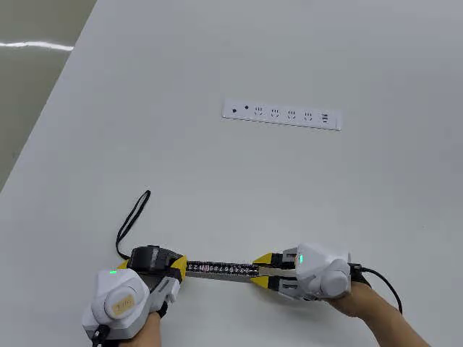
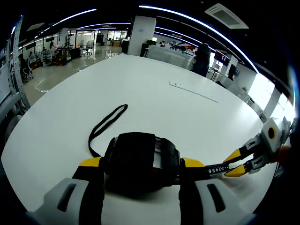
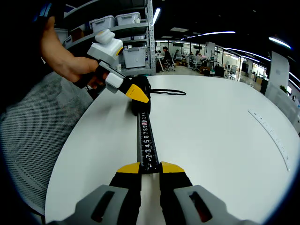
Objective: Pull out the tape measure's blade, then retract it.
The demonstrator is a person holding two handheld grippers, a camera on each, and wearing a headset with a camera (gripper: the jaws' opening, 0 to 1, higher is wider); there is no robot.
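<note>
Tabletop, blade between left claw, right claw

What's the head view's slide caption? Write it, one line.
Left gripper clamps a black tape measure while the right gripper holds its blade partly drawn out on a white table.

We found the white table bright and evenly lit by the ceiling lights, with only faint, soft shadows well nearer us than the power strip. Far left of the power strip, glare streaked the floor. Both gripper views bowed strongly toward their edges, yet the numbers on the tape measure blade read sharp.
</note>
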